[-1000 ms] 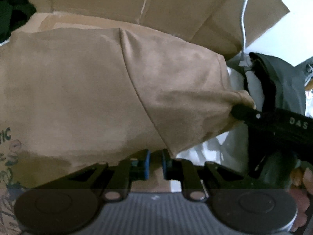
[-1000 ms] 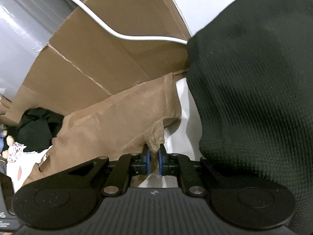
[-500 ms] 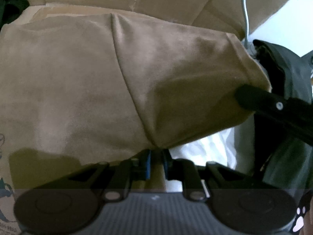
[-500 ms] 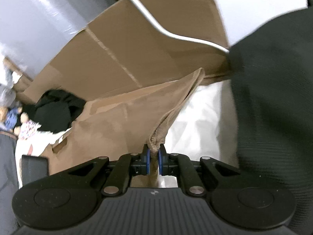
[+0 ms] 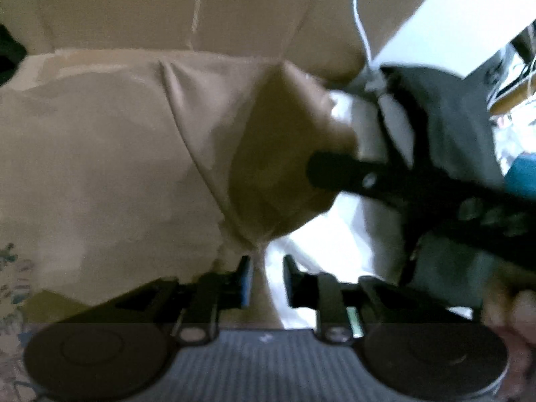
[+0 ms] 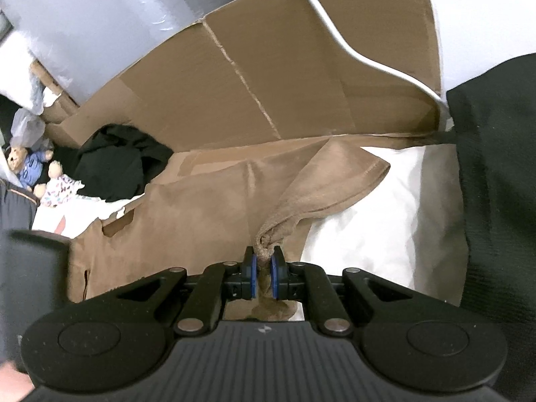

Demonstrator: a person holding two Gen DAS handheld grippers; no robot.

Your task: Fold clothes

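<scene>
Since half a second ago the left gripper point(image 5: 264, 279) jaws have been parted; the tan cloth corner once pinched there is now released and only hangs between the spread blue pads point(image 5: 244, 278). Right gripper point(image 6: 263, 276) is kept clamped on a bunched edge of the tan garment point(image 6: 201, 214), fabric squeezed between its pads point(image 6: 253, 273) and trailing out below.

Step in hand is judged as laying the folded flap down. To do it well, the right grip should be held until the lifted edge is lowered flat and aligned with the layer beneath, then let go; the left should be withdrawn straight back so the freed corner is not dragged.

Garment is seen as soft, matte, suede-like tan cloth with a stitched hem, spread over white bedding point(image 6: 385, 221) in front of a cardboard box point(image 6: 268, 77); one flap is pulled up into a ridge toward the right gripper. A dark knit garment point(image 6: 499, 184) lies just beside it.
</scene>
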